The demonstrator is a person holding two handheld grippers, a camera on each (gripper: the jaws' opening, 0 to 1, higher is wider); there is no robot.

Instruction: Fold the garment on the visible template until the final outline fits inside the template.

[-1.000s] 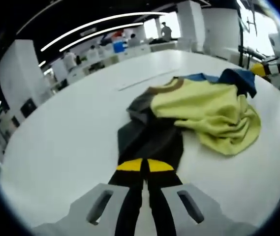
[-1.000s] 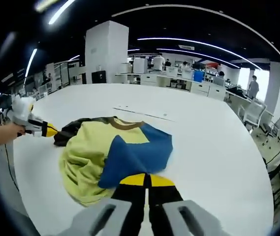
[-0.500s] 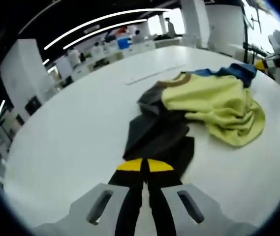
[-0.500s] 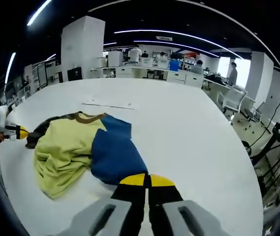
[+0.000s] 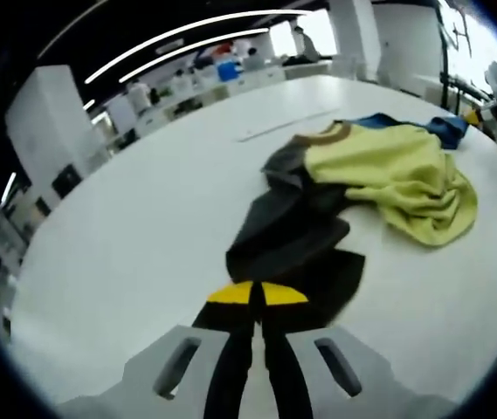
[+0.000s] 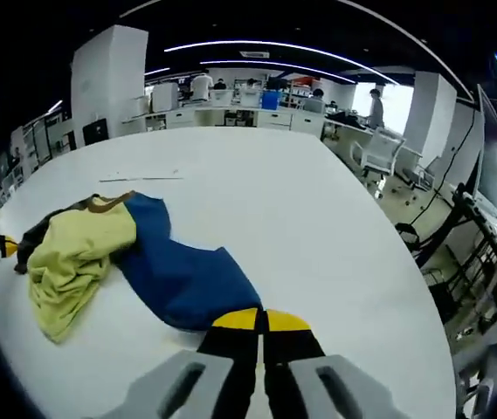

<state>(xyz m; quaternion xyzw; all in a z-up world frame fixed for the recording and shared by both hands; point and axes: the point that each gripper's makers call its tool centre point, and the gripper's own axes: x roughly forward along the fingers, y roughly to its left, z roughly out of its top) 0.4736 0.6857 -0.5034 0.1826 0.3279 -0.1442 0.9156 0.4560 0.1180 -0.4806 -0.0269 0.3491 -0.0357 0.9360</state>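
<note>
Left gripper view had the left gripper (image 5: 258, 295) with its yellow-tipped jaws pressed together on the dark grey sleeve (image 5: 293, 249) of the garment (image 5: 366, 188), which lay stretched across the white table (image 5: 134, 236). The sleeve ran away from the jaws toward the bunched yellow-green body (image 5: 396, 179), with a brown collar (image 5: 325, 135) and a strip of blue beyond it. Bare tabletop spread wide to the left of the cloth, and the table's far edge met a row of desks. A thin line marking (image 5: 285, 125) lay on the table past the collar.

In the right gripper view, the right gripper (image 6: 261, 320) likewise had its jaws closed on the blue sleeve (image 6: 182, 275), drawn out flat from the crumpled yellow-green mass (image 6: 69, 262). Open table lay to the right up to its curved edge, where chairs (image 6: 379, 153) stood. The left gripper's yellow tip showed at the far left, by the garment's dark end.
</note>
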